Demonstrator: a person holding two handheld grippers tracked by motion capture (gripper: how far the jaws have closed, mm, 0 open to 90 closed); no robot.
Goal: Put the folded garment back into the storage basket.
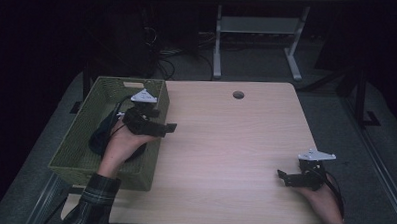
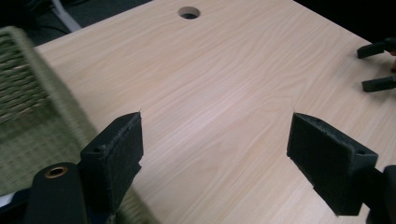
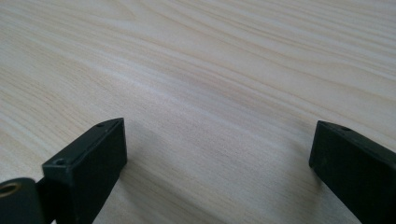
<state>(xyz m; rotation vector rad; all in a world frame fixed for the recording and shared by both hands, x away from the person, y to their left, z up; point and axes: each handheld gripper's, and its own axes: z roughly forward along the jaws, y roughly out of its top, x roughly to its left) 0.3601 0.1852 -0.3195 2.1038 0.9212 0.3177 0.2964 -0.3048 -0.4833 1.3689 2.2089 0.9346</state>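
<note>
A green woven rectangular basket (image 1: pixel 80 138) sits at the left edge of the pale wooden table (image 1: pixel 225 143), partly overhanging it. The left gripper (image 1: pixel 168 127) hovers over the basket's right rim, jaws spread wide and holding nothing. Something dark, perhaps cable, lies inside the basket. The right gripper (image 1: pixel 280 176) rests low near the table's right front, jaws also wide apart.

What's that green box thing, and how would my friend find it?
Start at the wooden table and go to its left edge. The woven green basket sits there, under the left gripper. It's the one deep, olive, wicker thing.
</note>
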